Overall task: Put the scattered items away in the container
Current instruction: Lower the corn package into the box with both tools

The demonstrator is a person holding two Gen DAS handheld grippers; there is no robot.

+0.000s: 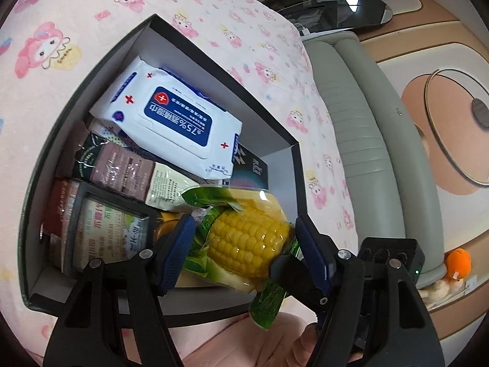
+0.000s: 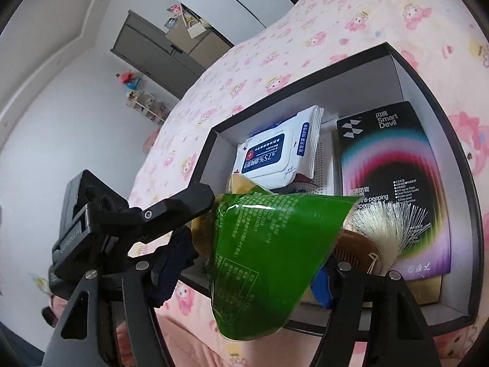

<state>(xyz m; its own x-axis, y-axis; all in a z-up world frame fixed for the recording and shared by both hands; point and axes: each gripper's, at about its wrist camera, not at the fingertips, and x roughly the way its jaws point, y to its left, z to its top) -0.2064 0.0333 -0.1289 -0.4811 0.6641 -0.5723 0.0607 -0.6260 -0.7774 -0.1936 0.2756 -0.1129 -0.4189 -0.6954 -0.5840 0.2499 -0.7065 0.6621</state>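
Observation:
A dark open box (image 1: 214, 70) lies on the pink bed sheet. My left gripper (image 1: 244, 244) is shut on a vacuum-packed corn cob (image 1: 247, 238), held over the box's near edge. In the right wrist view the corn pack's green end (image 2: 269, 260) fills the space between my right gripper's fingers (image 2: 171, 272), with the left gripper reaching in from the left. I cannot tell whether the right gripper presses on it. Inside the box lie a white wet-wipes pack (image 1: 171, 119) and a black Smart Devil box (image 2: 394, 183).
The box also holds snack packets (image 1: 122, 171), a framed card (image 1: 107, 232) and a wooden comb with a white tassel (image 2: 382, 229). A grey padded headboard (image 1: 360, 140) runs along the bed's right side. An orange toy (image 1: 458, 263) sits beyond it.

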